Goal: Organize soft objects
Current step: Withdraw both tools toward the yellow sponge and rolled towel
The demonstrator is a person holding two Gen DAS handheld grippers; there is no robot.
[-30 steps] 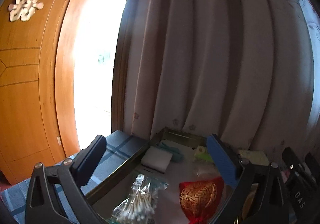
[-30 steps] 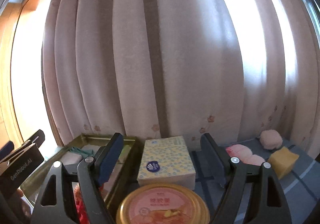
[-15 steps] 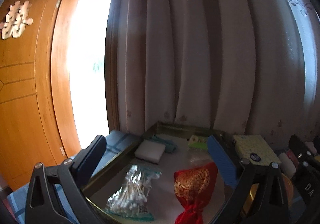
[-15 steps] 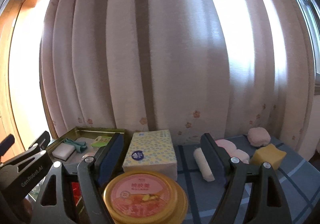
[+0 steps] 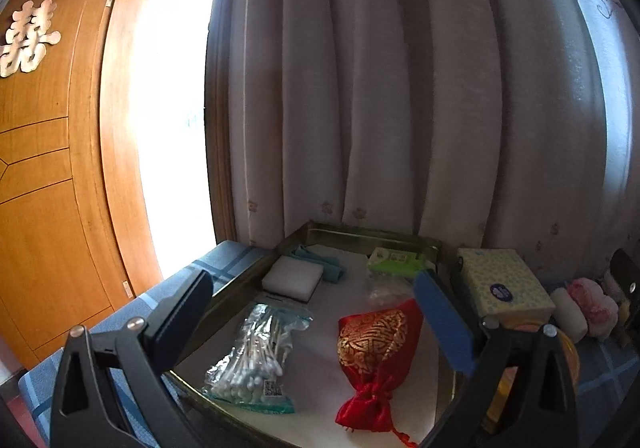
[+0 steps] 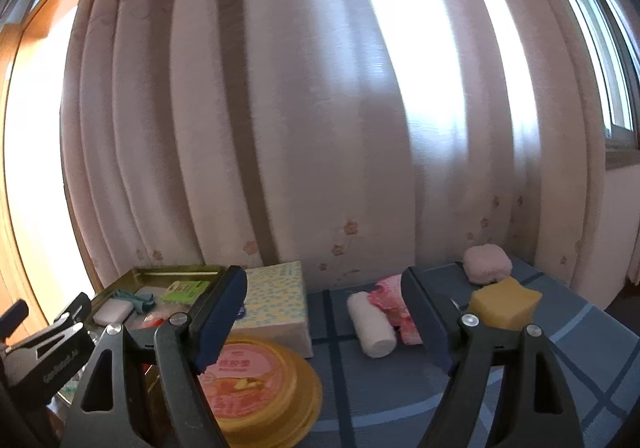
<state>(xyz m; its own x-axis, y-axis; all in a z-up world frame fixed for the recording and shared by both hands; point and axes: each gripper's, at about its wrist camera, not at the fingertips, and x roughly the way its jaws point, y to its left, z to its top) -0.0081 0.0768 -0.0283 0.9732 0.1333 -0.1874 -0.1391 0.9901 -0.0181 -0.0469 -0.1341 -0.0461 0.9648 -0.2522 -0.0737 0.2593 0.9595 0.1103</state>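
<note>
In the left wrist view my left gripper (image 5: pixel 316 312) hangs open over a metal tray (image 5: pixel 360 234) holding a red and gold pouch (image 5: pixel 378 358), a bag of cotton swabs (image 5: pixel 252 364), a white sponge (image 5: pixel 292 276), a teal cloth (image 5: pixel 320 258) and a green pack (image 5: pixel 394 260). My right gripper (image 6: pixel 324 312) is open with nothing between its fingers, above the blue cloth. Ahead of it lie a white roll (image 6: pixel 370 322), a pink bag (image 6: pixel 390 296), a yellow sponge (image 6: pixel 504 302) and a pink puff (image 6: pixel 486 262).
A patterned tissue box (image 6: pixel 276 302) stands between tray and loose items, with a round yellow tin (image 6: pixel 260 380) in front of it. Curtains (image 6: pixel 320 108) hang close behind the table. A wooden door (image 5: pixel 44 148) is at far left. The left gripper body (image 6: pixel 44 348) shows at lower left.
Both views have shifted: the left gripper now looks further over the tray, showing more of it. The right gripper has slid right, bringing the white roll and pink bag between its fingers' line.
</note>
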